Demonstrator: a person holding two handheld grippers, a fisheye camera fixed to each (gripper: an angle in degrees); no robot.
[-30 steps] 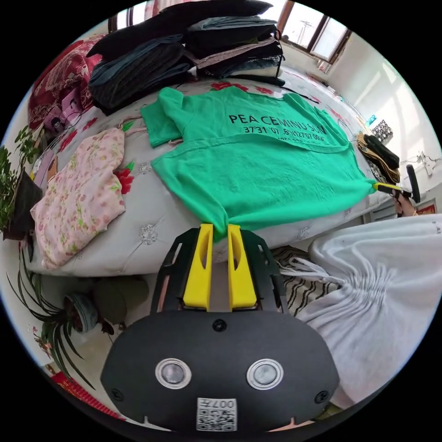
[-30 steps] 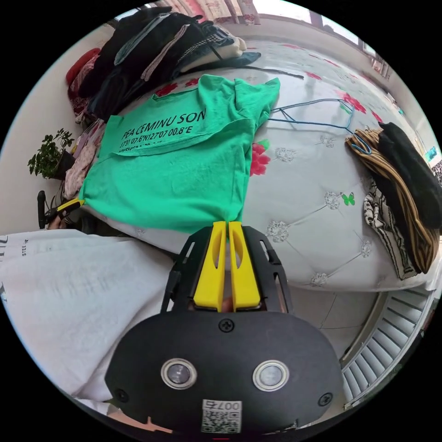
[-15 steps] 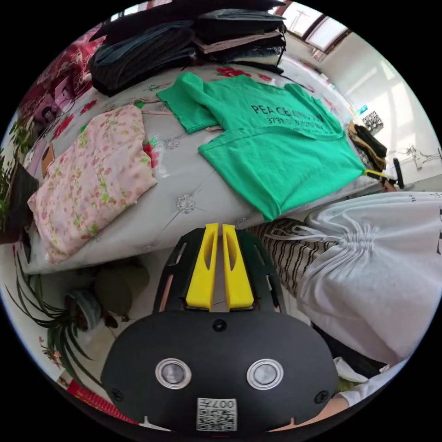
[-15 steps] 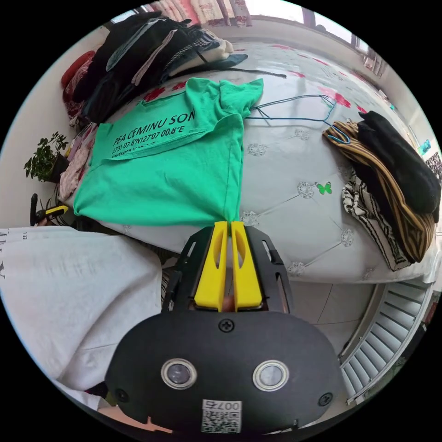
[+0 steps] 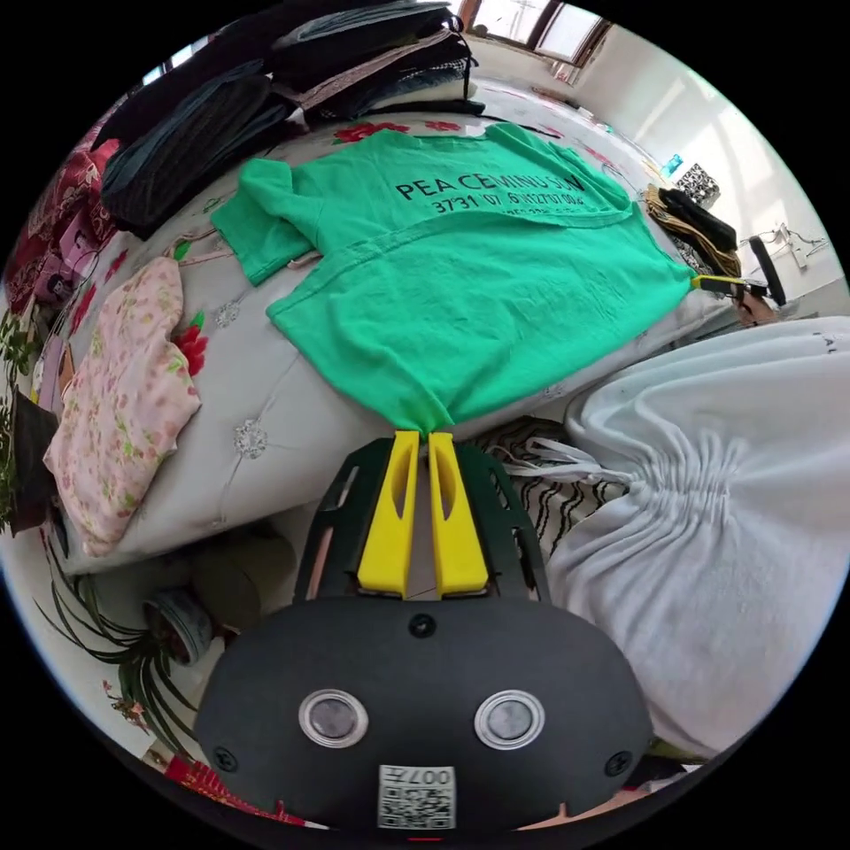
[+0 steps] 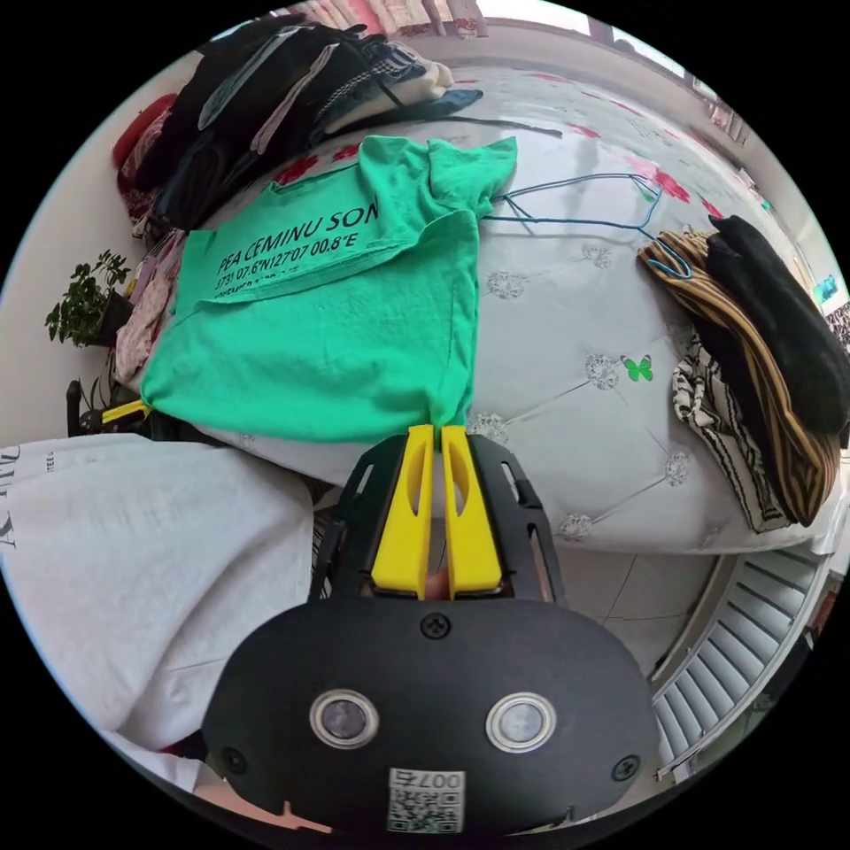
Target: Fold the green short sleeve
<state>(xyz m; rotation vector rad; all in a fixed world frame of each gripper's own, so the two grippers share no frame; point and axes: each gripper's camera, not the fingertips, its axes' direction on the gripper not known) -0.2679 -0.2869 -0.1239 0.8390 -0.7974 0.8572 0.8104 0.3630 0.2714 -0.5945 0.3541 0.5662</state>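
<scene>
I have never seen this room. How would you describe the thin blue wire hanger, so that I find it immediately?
Start at the grey quilted bed and find the green shirt spread on it. The blue wire hanger lies flat beside the shirt's sleeve, reaching toward the striped brown and black clothes pile. It is a bare thin outline, while everything around it is cloth.

Bright green short sleeve (image 5: 478, 292) with black lettering. Pale grey tufted bed (image 6: 567, 354), red flowers and a green butterfly printed on it. Pink floral garment (image 5: 119, 407). Brown-and-black striped clothes (image 6: 753, 345). Yellow jaws on black left gripper (image 5: 423, 436) and right gripper (image 6: 434, 429). White clothing (image 5: 726, 531) on the person.
</scene>
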